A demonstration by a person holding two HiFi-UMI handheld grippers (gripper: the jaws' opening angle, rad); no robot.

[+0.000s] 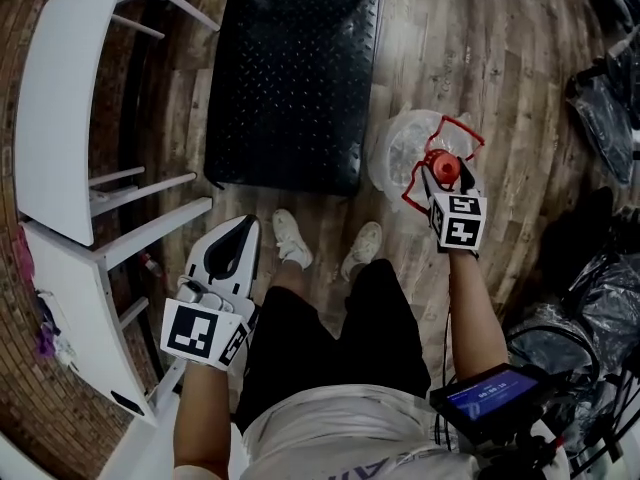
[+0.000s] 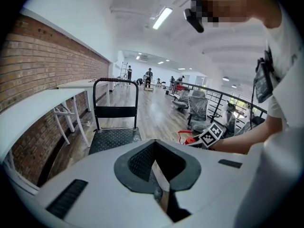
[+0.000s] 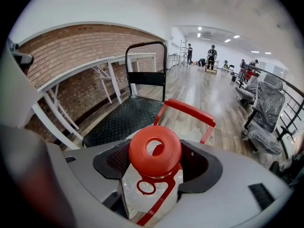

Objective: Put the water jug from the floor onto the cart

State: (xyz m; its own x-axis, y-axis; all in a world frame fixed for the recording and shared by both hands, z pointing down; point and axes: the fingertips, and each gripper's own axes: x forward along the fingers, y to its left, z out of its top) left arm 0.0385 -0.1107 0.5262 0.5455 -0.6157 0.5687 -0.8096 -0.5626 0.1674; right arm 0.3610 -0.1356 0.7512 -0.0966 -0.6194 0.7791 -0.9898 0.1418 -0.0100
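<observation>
Two grippers appear in the head view. The right gripper (image 1: pixel 437 180) reaches forward and down to the water jug (image 1: pixel 405 153). The right gripper view shows its jaws closed against the jug's clear neck, one on each side, just below the red cap (image 3: pixel 155 150). The jug's red handle (image 3: pixel 189 109) arches beyond the cap, on the side away from the camera. The jug stands upright just off the near right corner of the cart (image 1: pixel 290 78), over the wooden floor (image 1: pixel 480 58). No view shows whether its base touches the floor.

The cart's black studded deck carries no load. Its upright push handle (image 3: pixel 146 45) stands at the far end.

The left gripper (image 1: pixel 240 236) hangs low on the person's left side, well apart from the jug. Its jaws are brought together to a point, with nothing between them. It points toward the near left corner of the cart.

White tables (image 1: pixel 60 98) line the brick wall to the left of the cart. The person's white shoes (image 1: pixel 291 238) stand on the floor between the two grippers, just short of the cart's near edge.
</observation>
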